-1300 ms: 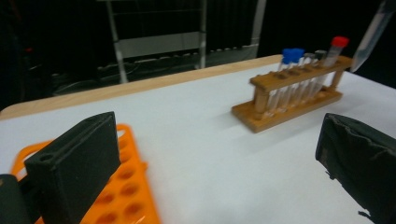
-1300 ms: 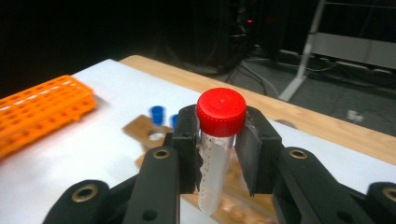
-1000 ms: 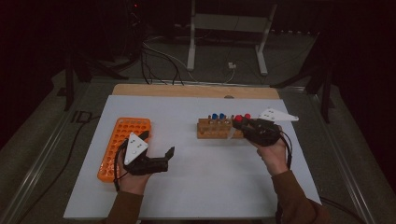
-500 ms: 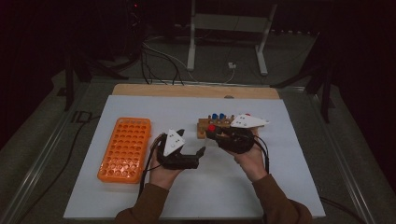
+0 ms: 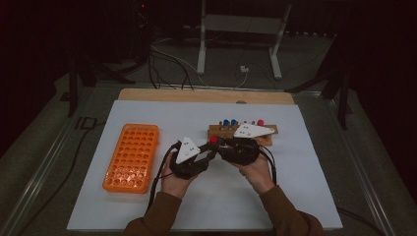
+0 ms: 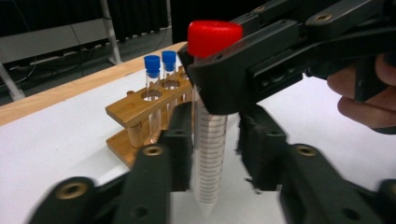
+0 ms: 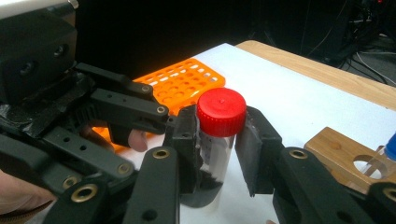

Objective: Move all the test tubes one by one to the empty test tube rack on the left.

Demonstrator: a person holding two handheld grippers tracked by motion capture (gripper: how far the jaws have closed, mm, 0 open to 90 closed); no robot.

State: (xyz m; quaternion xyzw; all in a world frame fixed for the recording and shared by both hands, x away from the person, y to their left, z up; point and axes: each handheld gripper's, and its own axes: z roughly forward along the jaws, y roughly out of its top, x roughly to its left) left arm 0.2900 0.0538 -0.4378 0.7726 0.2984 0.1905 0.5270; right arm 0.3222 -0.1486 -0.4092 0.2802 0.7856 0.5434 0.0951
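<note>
A clear tube with a red cap [image 5: 214, 139] hangs upright between both grippers, a little above the white mat. My right gripper [image 7: 222, 126] is shut on it just under the cap. My left gripper [image 6: 217, 121] has just been closing and now clamps the tube [image 6: 210, 154] lower down, its pointed tip free below the jaws. In the high view the left gripper [image 5: 211, 148] and right gripper [image 5: 220, 143] meet in front of the wooden rack [image 5: 216, 131], each in one of the person's hands.
The wooden rack holds blue-capped tubes [image 5: 229, 122] and a red-capped one [image 5: 260, 122]. An orange tube tray [image 5: 132, 157] lies to the left on the white mat [image 5: 295, 196]. A wooden table edge [image 5: 206, 96] runs behind.
Both hands came together at the middle, the right one bringing the red-capped tube from the wooden rack. The left gripper's jaws, wide open before, have shut on the tube.
</note>
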